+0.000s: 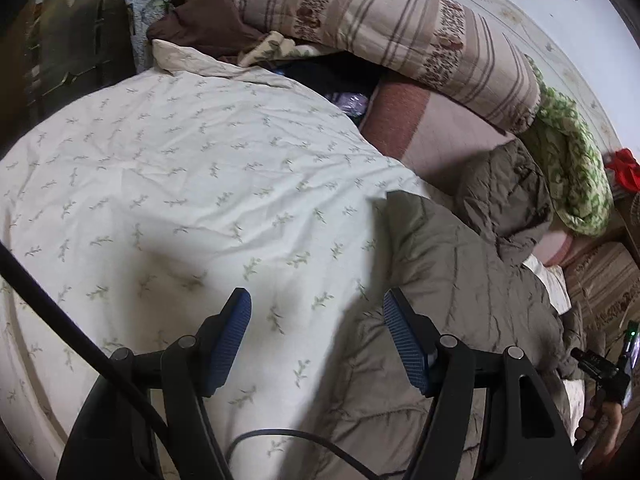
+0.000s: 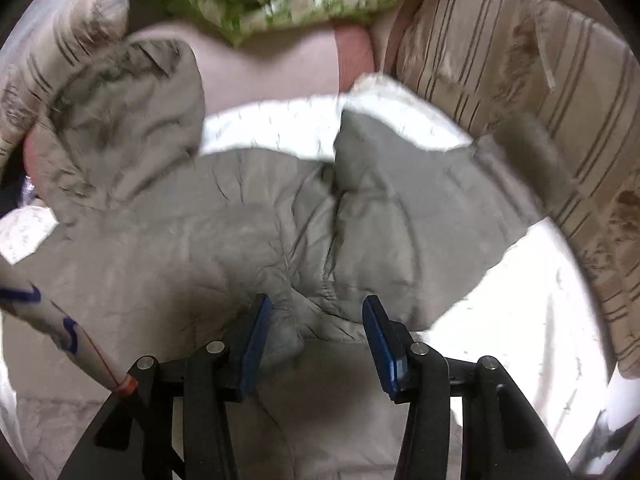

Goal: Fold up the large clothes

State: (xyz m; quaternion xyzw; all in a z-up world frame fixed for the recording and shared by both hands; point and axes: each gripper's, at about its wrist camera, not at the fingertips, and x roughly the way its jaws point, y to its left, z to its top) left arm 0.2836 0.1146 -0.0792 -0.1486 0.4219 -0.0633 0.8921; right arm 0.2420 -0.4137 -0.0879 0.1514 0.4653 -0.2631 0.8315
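A grey-olive quilted hooded jacket (image 1: 460,280) lies on a white leaf-print bedsheet (image 1: 180,184). My left gripper (image 1: 316,312) is open and empty, above the sheet at the jacket's left edge. In the right wrist view the jacket (image 2: 248,232) lies spread, its hood (image 2: 128,120) at the upper left and a sleeve (image 2: 420,208) folded across to the right. My right gripper (image 2: 316,312) is open just above the jacket's body, nothing between its blue pads. The right gripper also shows in the left wrist view (image 1: 604,372), held in a hand.
Striped pillows (image 1: 392,28) and a pink cushion (image 1: 432,128) are stacked at the head of the bed. A green patterned blanket (image 1: 572,168) lies to the right, brown clothes (image 1: 208,20) at the back. A striped quilt (image 2: 560,120) borders the right side. A dark cabinet (image 1: 68,52) stands left.
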